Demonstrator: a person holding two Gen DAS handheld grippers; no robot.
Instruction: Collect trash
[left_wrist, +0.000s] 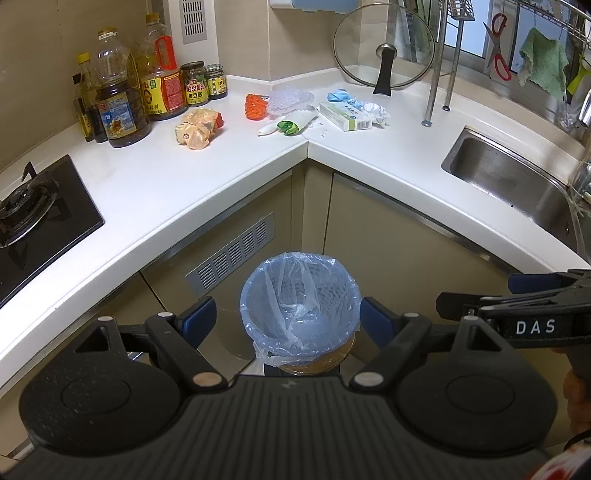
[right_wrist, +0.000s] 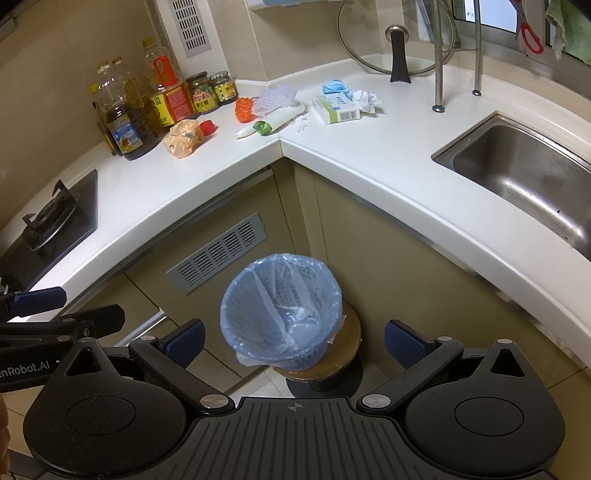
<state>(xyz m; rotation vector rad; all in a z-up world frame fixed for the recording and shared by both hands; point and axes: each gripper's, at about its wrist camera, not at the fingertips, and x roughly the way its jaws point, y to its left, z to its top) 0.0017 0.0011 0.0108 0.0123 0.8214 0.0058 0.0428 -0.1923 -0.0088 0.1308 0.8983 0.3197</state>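
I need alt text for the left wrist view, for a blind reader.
An open gripper hovers over a bin lined with a blue bag, below a white corner counter. Trash lies at the back, between bottles and a sink.

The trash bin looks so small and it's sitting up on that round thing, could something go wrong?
Maybe. The trash bin sits off-centre on a small round stool, so a bump might tip it. Its mouth is narrow, so the long white wrapper could miss. The oil bottles stand beside the orange bag, so a careless reach might knock them.
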